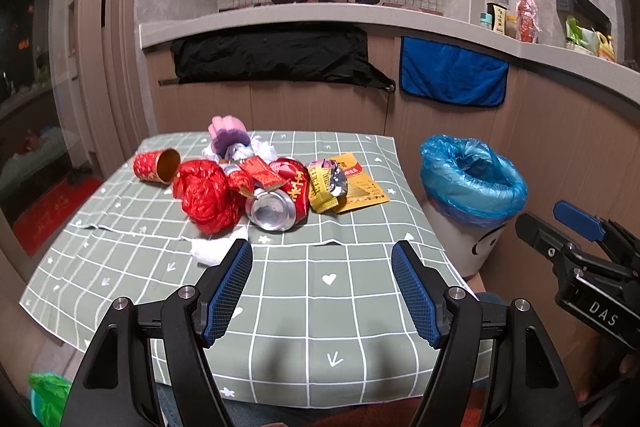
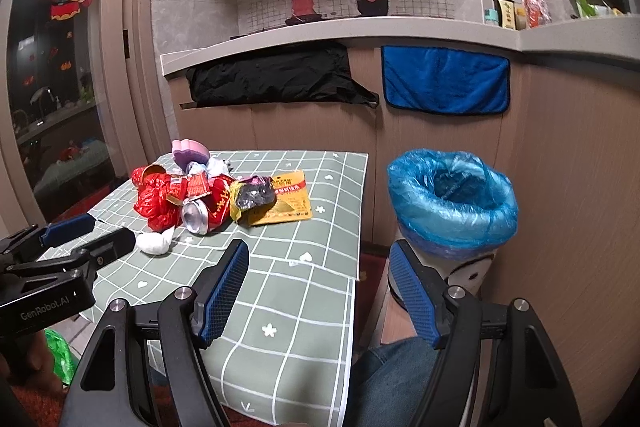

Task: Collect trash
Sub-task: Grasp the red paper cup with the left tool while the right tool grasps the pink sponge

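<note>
Both grippers are hovering wide open and empty: left gripper [image 1: 322, 291] facing the crushed silver-ended red can [image 1: 280, 201], nearer than right gripper [image 2: 318, 291].

Two fisheye views, each looking forward along its own claw. The left wrist view sits low over the near edge of the counter [image 1: 312, 311], facing the far wall, with the trash pile [image 1: 256, 187] mid-distance and the bin [image 1: 472, 187] off the right edge. The right wrist view hangs over the counter's near right corner. Both share pile, bin and wall.
</note>
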A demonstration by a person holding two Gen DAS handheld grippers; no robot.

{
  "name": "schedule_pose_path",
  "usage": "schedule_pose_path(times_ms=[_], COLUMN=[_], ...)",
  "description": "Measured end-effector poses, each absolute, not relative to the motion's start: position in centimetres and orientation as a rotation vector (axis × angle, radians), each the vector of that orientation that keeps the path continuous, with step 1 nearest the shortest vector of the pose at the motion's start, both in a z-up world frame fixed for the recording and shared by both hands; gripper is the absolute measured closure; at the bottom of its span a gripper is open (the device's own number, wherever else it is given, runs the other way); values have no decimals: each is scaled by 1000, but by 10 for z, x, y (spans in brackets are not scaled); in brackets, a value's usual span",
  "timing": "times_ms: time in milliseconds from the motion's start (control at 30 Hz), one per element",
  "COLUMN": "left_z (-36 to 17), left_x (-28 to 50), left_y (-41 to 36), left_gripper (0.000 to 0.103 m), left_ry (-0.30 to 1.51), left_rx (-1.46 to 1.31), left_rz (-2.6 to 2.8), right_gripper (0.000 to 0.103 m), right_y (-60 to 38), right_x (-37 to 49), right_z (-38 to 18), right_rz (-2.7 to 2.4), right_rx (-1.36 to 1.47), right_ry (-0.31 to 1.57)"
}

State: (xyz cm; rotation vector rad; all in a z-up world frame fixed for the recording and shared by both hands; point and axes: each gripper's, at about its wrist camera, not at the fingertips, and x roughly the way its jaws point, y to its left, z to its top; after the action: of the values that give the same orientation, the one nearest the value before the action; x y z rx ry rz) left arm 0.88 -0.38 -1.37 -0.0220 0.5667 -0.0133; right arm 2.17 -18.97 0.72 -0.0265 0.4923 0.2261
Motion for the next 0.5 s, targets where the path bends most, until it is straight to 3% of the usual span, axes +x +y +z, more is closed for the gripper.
schedule_pose_path(times_ms=[200,500], left_z=[-19,-16], left_x=[39,83], left_y=[32,135], left_gripper=[31,31], left_ry=[622,534], left_rx=[-98,-158], left_rz=[3,197], right_gripper=[33,33], right_y=[-172,-119], right_x=[52,114], right_z=[16,7], right_rz=[294,435], right_rx=[-70,-146], right_ry=[488,549])
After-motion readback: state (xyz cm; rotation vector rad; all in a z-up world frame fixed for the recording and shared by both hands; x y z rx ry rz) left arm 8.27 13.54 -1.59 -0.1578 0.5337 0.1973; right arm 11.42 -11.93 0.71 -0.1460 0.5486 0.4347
